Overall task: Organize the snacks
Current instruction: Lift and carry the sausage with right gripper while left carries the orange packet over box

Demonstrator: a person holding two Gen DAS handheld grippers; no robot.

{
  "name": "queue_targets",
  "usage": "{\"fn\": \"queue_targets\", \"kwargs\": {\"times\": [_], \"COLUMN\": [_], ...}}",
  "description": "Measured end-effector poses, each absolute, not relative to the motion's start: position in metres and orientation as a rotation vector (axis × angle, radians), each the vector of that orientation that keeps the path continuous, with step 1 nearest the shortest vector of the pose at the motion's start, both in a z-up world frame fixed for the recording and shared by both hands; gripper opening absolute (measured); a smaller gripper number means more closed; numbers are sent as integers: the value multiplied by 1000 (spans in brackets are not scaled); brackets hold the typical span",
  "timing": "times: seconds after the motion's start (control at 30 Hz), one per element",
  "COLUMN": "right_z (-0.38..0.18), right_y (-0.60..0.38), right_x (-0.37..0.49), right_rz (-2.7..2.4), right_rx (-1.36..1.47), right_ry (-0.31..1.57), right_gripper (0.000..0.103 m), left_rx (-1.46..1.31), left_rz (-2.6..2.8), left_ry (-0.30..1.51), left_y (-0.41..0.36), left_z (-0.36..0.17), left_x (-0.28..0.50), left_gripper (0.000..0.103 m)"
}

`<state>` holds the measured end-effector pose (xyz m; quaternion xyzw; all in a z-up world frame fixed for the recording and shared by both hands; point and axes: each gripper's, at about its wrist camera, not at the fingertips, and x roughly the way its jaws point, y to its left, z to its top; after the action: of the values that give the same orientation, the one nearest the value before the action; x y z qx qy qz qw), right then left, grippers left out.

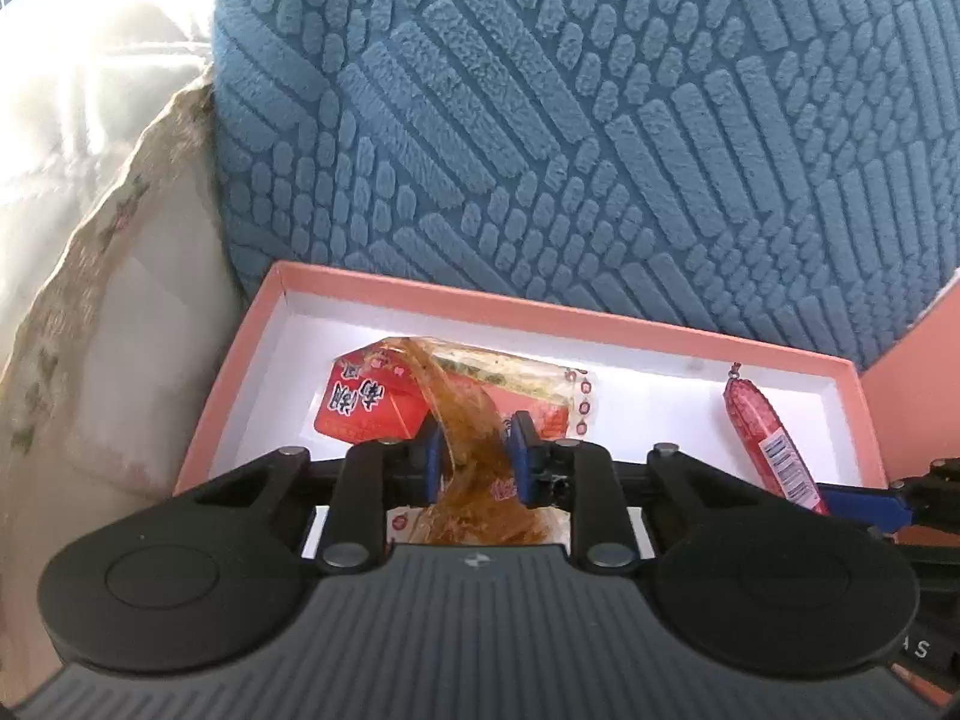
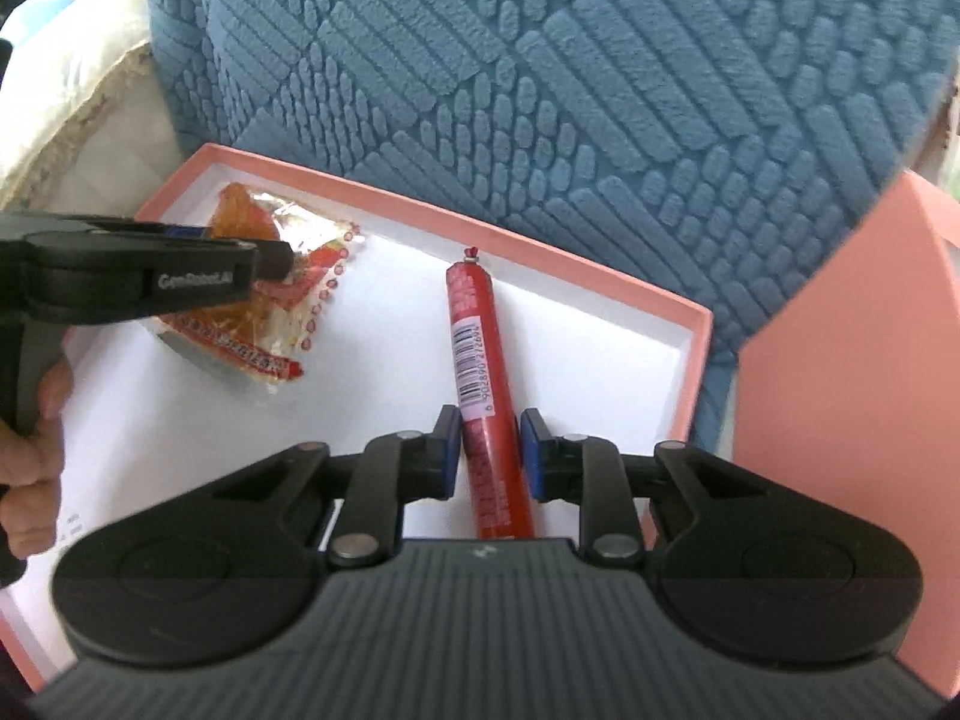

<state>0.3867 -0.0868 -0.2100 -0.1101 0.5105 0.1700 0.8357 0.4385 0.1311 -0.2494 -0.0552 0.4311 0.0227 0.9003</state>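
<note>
Left gripper [image 1: 478,450] fingers pinch the clear snack packet [image 1: 468,420]; right gripper [image 2: 487,456] fingers close around the red sausage [image 2: 480,360]. Both lie inside the pink box [image 2: 690,324]. Recommend lifting straight, keeping grips firm.

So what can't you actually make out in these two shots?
- Left wrist view: the near end of the clear snack packet, hidden behind the left tongs.
- Right wrist view: the near end of the red sausage, behind the right tongs.
- Right wrist view: the left corner of the pink box, cut off by the edge.
- Both views: packet print too small to read.
</note>
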Motion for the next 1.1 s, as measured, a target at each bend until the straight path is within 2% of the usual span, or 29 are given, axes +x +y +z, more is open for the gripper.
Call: {"fn": "queue_targets", "kwargs": {"times": [0.3,1.1], "right_z": [-185,-124], "right_y": [-94,-121], "right_x": [359,306], "right_rz": [345,315], "right_rx": [-184,-72], "right_ry": [1051,952], "right_gripper": [25,25], "left_rx": [-239,-337], "left_rz": [7,-56], "left_ry": [880,824], "left_y": [132,125], "left_z": [-236,-170], "left_x": [397,321], "left_gripper": [19,17]}}
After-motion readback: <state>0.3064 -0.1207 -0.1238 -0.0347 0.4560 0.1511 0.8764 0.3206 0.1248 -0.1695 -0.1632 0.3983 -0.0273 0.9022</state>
